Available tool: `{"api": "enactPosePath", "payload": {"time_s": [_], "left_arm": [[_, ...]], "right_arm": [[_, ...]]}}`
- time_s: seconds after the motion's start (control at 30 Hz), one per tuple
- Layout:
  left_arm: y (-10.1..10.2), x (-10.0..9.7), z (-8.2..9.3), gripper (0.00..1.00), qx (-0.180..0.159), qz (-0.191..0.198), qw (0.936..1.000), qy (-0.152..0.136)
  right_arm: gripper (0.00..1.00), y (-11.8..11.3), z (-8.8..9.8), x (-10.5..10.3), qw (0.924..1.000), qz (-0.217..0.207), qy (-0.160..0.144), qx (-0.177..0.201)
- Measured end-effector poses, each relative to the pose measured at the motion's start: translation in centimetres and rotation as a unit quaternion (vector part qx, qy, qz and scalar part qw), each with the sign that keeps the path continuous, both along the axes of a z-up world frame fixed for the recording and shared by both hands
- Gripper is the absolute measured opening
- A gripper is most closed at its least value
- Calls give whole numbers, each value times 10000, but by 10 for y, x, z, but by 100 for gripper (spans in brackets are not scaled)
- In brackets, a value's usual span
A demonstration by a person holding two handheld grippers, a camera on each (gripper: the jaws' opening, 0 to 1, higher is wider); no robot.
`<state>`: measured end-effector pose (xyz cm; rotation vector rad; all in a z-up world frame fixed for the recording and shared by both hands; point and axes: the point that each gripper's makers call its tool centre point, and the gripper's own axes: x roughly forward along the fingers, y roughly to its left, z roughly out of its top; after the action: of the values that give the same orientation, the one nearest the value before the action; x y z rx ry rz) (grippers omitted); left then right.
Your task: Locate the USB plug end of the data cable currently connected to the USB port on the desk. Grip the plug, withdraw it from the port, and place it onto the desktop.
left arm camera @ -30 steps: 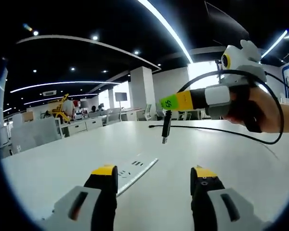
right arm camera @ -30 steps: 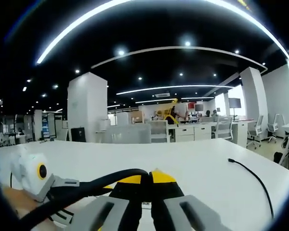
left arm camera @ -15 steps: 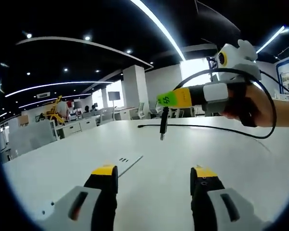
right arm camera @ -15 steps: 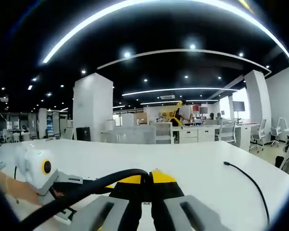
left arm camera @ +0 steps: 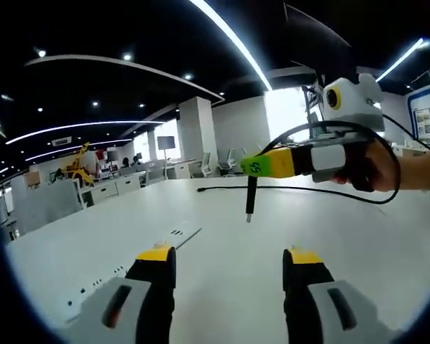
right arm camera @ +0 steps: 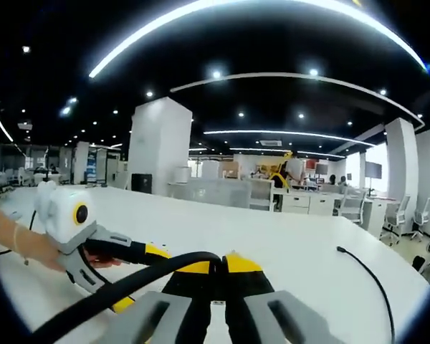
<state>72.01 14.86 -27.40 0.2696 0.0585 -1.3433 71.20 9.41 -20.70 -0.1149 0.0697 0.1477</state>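
Room: open office, ceiling light strips, desks and chairs behind; white tabletop (left arm camera: 222,272)
Right tool (left arm camera: 252,167): jaws pressed together on the black data cable (right arm camera: 129,281), just above its USB plug (left arm camera: 250,201); held up over the tabletop
Plug: hangs downward, clear of the surface; ahead of and above left tool
Left tool (left arm camera: 229,259): jaws apart, nothing between; low over tabletop
USB port strip (left arm camera: 173,239): flush in tabletop, ahead-left of left tool; plug apart from it
Cable: free end (right arm camera: 340,250) lies on tabletop

Right claw (right arm camera: 220,266) clamped (left (left arm camera: 229,259) agape).
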Motion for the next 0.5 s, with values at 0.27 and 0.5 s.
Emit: {"api": "enactPosePath", "payload": {"time_s": [0.27, 0.5], "left_arm": [[7, -11, -1, 60, 43, -92, 9999, -25], [6, -24, 7, 60, -32, -225, 9997, -13]], "right_arm": [[7, 20, -12, -16, 9989, 390, 171, -186], [7, 33, -25, -30, 9942, 681, 371, -739]]}}
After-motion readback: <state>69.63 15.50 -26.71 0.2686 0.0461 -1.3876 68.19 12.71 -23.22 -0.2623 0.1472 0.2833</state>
